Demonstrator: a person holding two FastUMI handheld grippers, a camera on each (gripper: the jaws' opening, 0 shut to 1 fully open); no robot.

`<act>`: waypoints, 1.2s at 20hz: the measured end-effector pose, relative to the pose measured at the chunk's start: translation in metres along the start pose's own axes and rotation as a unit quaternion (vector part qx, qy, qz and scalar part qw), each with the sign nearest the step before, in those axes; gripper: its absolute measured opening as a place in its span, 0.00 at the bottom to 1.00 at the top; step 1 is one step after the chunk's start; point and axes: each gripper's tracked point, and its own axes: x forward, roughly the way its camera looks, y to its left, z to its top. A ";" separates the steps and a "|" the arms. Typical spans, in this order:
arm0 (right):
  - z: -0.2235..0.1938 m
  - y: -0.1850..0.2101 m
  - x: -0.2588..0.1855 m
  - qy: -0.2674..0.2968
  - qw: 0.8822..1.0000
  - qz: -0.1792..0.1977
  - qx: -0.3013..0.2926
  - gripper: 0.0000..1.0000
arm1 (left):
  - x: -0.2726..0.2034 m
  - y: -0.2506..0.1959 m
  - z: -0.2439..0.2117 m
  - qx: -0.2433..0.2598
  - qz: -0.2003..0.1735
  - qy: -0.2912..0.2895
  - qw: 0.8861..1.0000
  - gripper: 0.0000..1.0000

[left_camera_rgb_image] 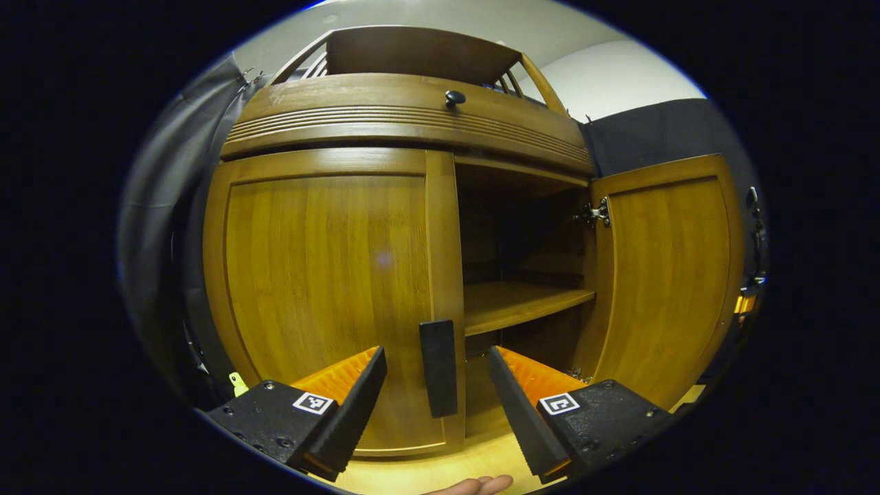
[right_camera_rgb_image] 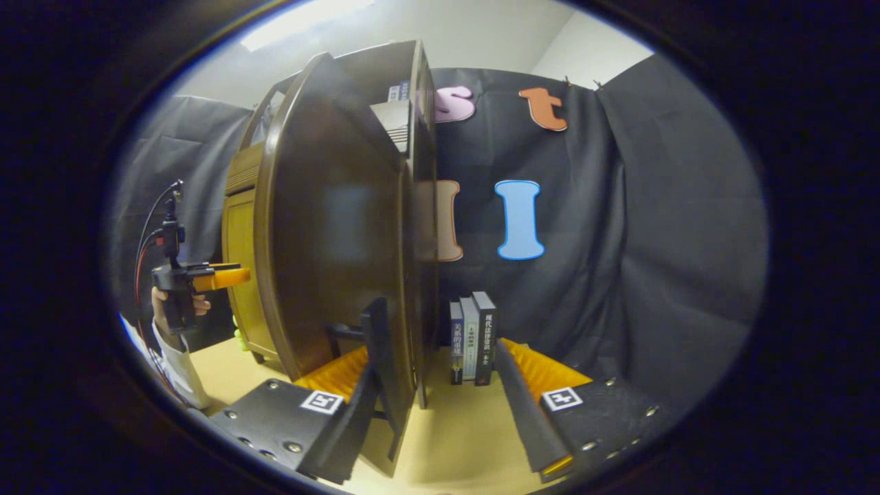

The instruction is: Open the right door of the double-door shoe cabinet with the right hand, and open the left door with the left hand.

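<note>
Right door (left_camera_rgb_image: pixel 670 275) swung wide, left door (left_camera_rgb_image: pixel 323 295) closed, left hand-held gripper (left_camera_rgb_image: pixel 437 405) spread.

Right door (left_camera_rgb_image: pixel 670 275) swung open; left door (left_camera_rgb_image: pixel 323 295) closed.

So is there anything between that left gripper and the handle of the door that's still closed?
Nothing visible. In the left gripper view the left gripper is open, its fingers apart on either side of the dark handle on the closed left door. The right door already stands open.
</note>
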 end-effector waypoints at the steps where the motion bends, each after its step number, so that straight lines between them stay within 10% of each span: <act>1: -0.001 0.001 -0.003 -0.001 1.000 0.003 -0.004 0.95 | 0.003 0.000 -0.004 0.003 0.004 0.002 1.000 0.93; 5: 0.004 0.009 -0.028 -0.021 0.998 0.058 -0.001 0.98 | 0.012 -0.008 -0.013 -0.001 -0.009 0.009 1.000 0.93; 11: -0.002 -0.007 -0.073 -0.030 0.999 0.028 0.001 0.98 | 0.039 -0.014 -0.023 -0.006 0.004 0.005 1.000 0.93; 16: 0.002 0.012 -0.097 -0.056 0.998 -0.015 0.012 0.94 | 0.054 0.007 -0.009 0.015 0.049 -0.048 0.998 0.36; 24: 0.052 0.072 -0.141 -0.114 0.993 -0.008 0.017 1.00 | 0.038 0.002 -0.017 -0.018 0.018 -0.011 1.000 0.32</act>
